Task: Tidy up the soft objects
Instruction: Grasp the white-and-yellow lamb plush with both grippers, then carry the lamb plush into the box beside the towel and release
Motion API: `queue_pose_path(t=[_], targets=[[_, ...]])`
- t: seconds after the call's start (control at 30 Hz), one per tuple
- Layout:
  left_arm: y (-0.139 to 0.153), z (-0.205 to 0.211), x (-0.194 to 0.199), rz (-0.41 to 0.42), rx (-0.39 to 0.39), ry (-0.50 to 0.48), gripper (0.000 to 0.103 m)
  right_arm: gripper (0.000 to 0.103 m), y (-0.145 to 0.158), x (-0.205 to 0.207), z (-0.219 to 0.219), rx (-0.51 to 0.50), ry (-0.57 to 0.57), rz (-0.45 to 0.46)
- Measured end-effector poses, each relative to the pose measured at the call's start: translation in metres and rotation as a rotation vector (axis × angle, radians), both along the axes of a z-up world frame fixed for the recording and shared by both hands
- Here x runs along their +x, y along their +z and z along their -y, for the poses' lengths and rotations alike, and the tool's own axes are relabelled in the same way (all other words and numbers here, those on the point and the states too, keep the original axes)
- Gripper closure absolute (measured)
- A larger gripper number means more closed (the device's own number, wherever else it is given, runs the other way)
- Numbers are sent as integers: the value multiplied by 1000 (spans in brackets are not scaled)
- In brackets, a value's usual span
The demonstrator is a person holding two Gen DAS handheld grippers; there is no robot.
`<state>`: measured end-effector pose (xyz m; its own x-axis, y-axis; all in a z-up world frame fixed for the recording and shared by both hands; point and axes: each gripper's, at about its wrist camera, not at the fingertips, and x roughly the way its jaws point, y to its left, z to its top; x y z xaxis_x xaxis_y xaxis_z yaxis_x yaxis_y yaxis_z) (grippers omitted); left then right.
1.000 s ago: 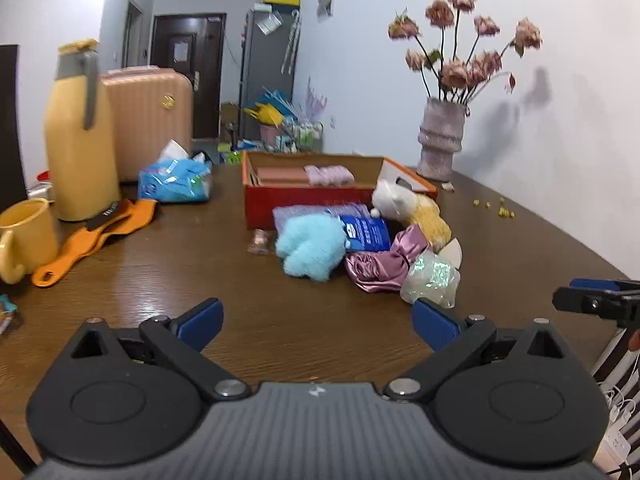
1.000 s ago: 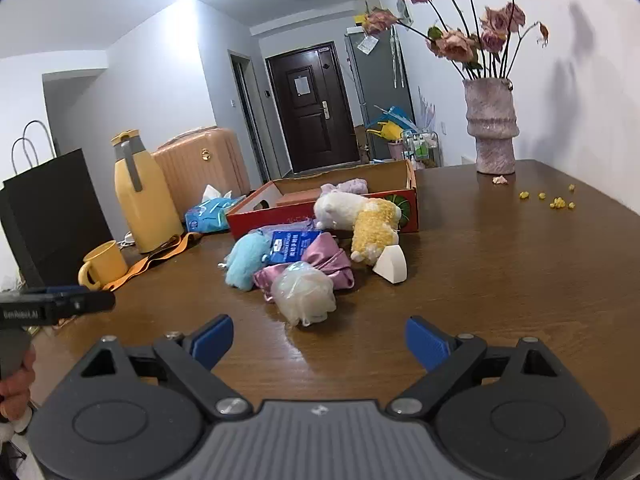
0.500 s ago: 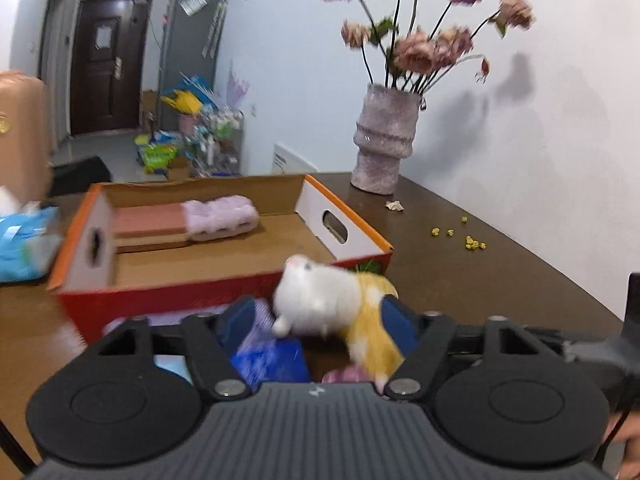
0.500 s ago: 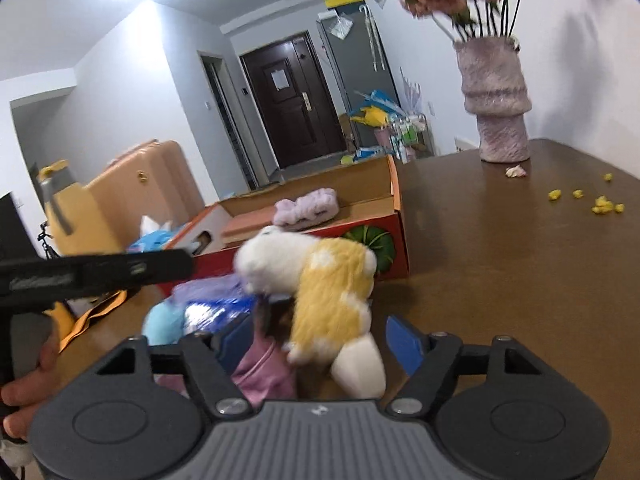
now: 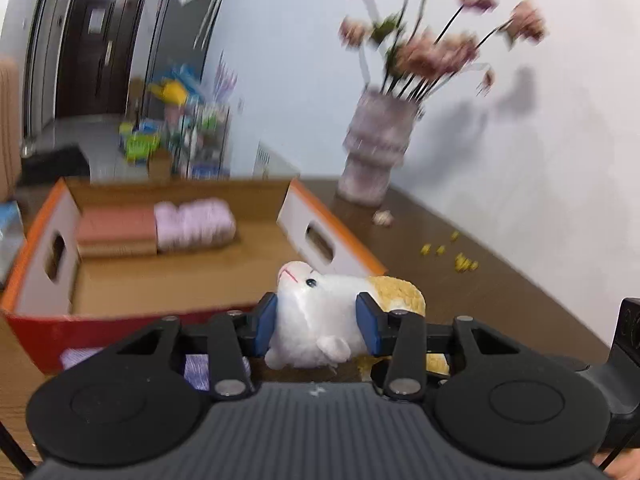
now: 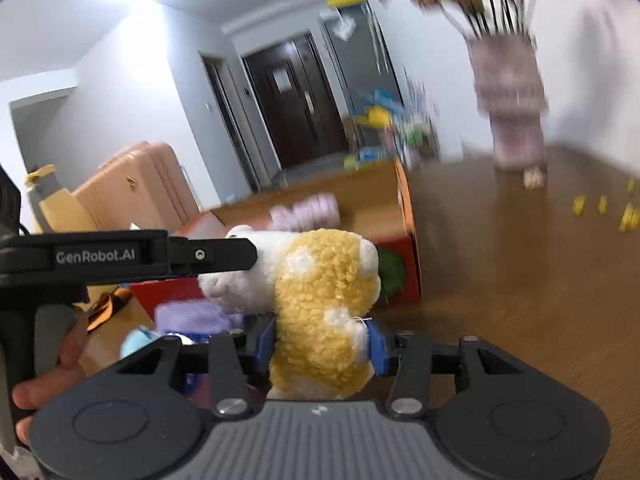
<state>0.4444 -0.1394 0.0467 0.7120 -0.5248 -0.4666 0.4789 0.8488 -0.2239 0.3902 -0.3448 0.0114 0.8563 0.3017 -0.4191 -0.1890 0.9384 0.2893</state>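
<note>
Both closed in from open: left gripper pinching plush head, right gripper its yellow body, beside box. Ready to lift in.

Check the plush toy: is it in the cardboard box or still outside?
Outside. The plush toy sits in front of the cardboard box, its white head between the left gripper pads, its yellow body between the right gripper pads.
</note>
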Motion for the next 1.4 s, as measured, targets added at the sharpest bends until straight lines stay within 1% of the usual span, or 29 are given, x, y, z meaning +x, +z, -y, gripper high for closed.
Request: queue_pose_path(t=[0.07, 0.13, 0.2, 0.27, 0.37, 0.5, 0.57, 0.67, 0.7, 0.77, 0.83, 0.9, 1.0, 1.07, 1.1, 1.13, 1.17, 1.23, 1.33, 1.4], targets=[[15, -12, -25, 46, -23, 1, 60, 57, 18, -22, -10, -31, 18, 51], [25, -28, -49, 54, -46, 14, 60, 57, 30, -45, -21, -49, 56, 69], [25, -48, -76, 42, -60, 28, 60, 57, 33, -70, -36, -60, 106, 60], [18, -68, -100, 5, -82, 56, 60, 57, 31, -92, -49, -60, 154, 42], [-3, -101, -139, -87, -117, 116, 60, 58, 15, -121, -75, -74, 222, -10], [-32, -133, -179, -176, -126, 171, 60, 58, -10, -148, -104, -97, 294, -90], [-45, -144, -191, -211, -127, 189, 60, 58, -20, -160, -117, -127, 318, -109], [-63, -153, -199, -235, -113, 205, 58, 57, -28, -171, -129, -157, 317, -129], [-67, -156, -200, -247, -119, 210, 56, 54, -28, -173, -129, -165, 313, -120], [-69, -163, -202, -253, -147, 210, 50, 53, -24, -180, -128, -184, 300, -103], [-67, -168, -204, -241, -154, 213, 46, 44, -20, -188, -122, -161, 280, -82], [-65, -171, -206, -232, -178, 207, 42, 38, -18, -193, -116, -123, 265, -70], [-65, -172, -206, -235, -208, 181, 42, 38, -19, -192, -106, -53, 248, -72], [-67, -168, -204, -244, -209, 162, 43, 41, -21, -188, -104, -29, 240, -84], [-70, -166, -203, -255, -216, 150, 44, 52, -22, -185, -105, -33, 246, -93], [-72, -165, -202, -261, -224, 143, 50, 63, -24, -182, -107, -41, 246, -108], [-74, -164, -202, -255, -220, 150, 57, 62, -26, -181, -107, -42, 237, -106], [-74, -163, -201, -244, -205, 157, 62, 63, -25, -179, -108, -42, 239, -106], [-69, -168, -196, -254, -257, 151, 62, 65, -15, -177, -103, -10, 245, -78], [-54, -167, -186, -219, -279, 138, 62, 66, 0, -171, -98, 0, 242, -23]])
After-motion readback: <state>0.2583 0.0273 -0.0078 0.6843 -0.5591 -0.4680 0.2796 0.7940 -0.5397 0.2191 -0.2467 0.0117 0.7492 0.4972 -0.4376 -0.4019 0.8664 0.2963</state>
